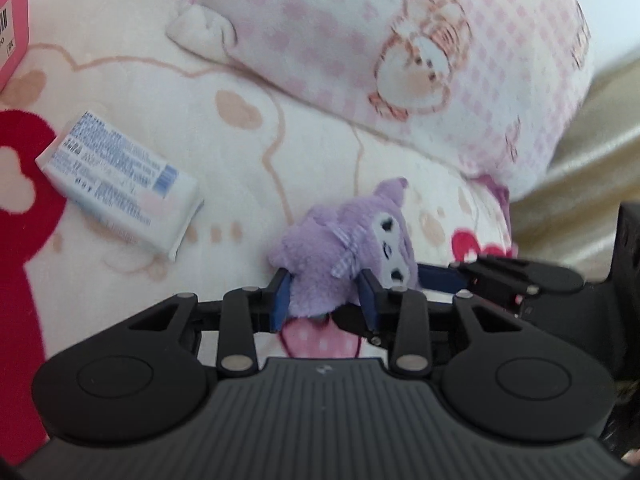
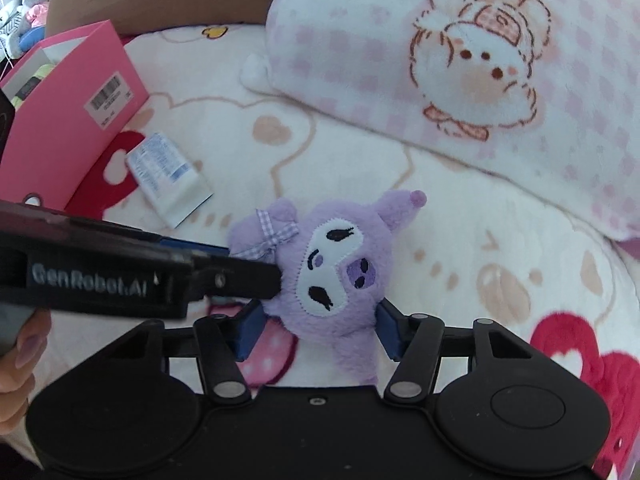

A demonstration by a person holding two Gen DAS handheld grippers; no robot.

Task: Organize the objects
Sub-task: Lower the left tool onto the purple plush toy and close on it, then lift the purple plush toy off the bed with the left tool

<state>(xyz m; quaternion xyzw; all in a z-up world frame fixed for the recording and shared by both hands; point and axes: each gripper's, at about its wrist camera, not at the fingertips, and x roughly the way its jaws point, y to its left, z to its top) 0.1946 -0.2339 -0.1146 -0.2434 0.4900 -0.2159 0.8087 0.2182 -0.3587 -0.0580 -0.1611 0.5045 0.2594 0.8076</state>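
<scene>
Blanket (image 2: 360,168): cream fleece with heart and bear prints, red hearts towards its left and right edges; it carries everything listed.
Pillow (image 2: 460,80): pink-checked, printed with a round animal figure, lying along the blanket's far edge.
Pink box (image 2: 76,128): open-topped, with a barcode label, standing at the blanket's far-left corner.
White packet (image 2: 168,176): blue-printed flat pack, lying tilted on the blanket just beside the pink box, apart from the toy.
Purple plush toy (image 2: 332,272): white-faced, with a gingham bow on one ear, at the blanket's near-middle, face up, caught between both grippers.
Left gripper (image 1: 326,294): angled downward, jaws drawn narrow and pinching the toy's body; blue pads sunk into the fur on either side. In the right wrist view its black finger reaches in from the left edge against the toy's bowed ear.
Right gripper (image 2: 318,330): pointing steeply down, jaws at middle width, both blue pads against the toy's lower body.
Hand (image 2: 16,364): fingers with pale nails wrapped round the left gripper's handle, at the lower-left edge of the right wrist view.
</scene>
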